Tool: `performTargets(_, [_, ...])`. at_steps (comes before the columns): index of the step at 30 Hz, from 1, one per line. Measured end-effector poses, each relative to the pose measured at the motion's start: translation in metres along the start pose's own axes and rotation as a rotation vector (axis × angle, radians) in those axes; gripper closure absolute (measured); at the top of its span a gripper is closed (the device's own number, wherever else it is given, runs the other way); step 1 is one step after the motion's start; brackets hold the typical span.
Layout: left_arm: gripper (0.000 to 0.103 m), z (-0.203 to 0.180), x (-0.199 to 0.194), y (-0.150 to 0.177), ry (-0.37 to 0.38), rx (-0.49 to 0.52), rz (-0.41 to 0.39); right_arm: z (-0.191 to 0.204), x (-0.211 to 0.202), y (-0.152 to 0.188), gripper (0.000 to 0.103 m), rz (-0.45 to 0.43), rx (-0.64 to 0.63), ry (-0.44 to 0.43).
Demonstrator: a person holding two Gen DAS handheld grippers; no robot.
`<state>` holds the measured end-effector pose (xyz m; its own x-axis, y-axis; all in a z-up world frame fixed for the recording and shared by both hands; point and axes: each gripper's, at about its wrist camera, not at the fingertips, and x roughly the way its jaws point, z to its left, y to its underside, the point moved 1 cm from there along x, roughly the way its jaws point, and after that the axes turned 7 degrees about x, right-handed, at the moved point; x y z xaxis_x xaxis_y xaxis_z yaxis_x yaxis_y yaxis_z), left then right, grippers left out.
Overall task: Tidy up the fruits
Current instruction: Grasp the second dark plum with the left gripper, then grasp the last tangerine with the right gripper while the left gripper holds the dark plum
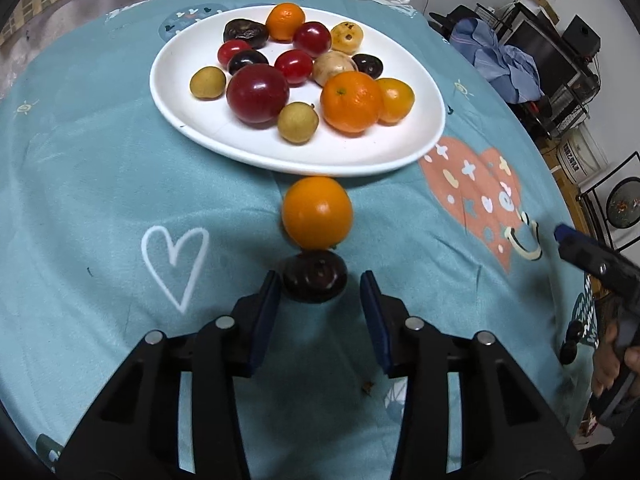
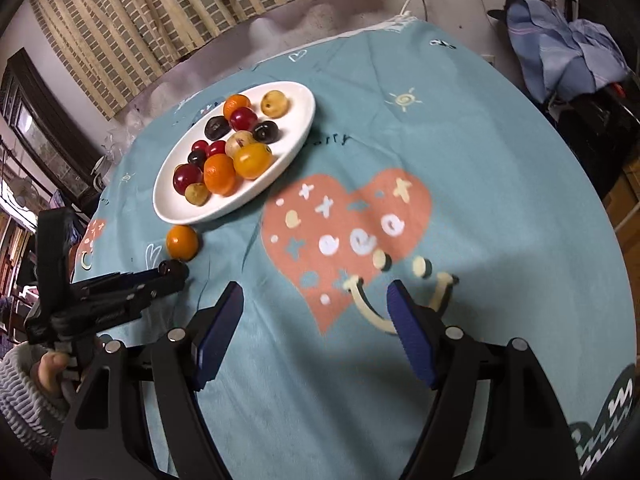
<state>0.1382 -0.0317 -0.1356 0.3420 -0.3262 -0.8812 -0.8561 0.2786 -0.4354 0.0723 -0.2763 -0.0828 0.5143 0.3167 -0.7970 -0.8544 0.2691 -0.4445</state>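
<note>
The left gripper (image 1: 320, 292) sits narrow around a dark plum (image 1: 314, 276), not clearly squeezing yet. It's beside the orange (image 1: 317, 213), just off the plate (image 1: 420, 136), probably headed there. The right gripper (image 2: 316, 312) hangs wide, empty.

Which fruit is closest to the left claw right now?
The dark plum, off the plate on the cloth just ahead of the left claw; the orange lies beyond it.

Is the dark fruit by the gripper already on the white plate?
No, the dark fruit lies on the blue tablecloth next to an orange fruit, outside the white plate.
</note>
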Motion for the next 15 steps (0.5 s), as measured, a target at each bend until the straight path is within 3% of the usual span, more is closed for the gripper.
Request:
performTargets(5, [0.071,0.002,0.003,-0.006,0.006,-0.002,-0.008,0.009,-0.003,0.001,0.029,-0.006,-0.026,-0.008])
performTargets(9, [0.072,0.006,-0.007,0.001,-0.003,-0.01,-0.024,0.024,0.0,0.002,0.029,0.002,-0.064,-0.027])
performTargets(15, [0.072,0.034,-0.049,0.03,-0.039,-0.08,-0.076,0.094,0.04,-0.002,0.029,0.098,-0.219,-0.097])
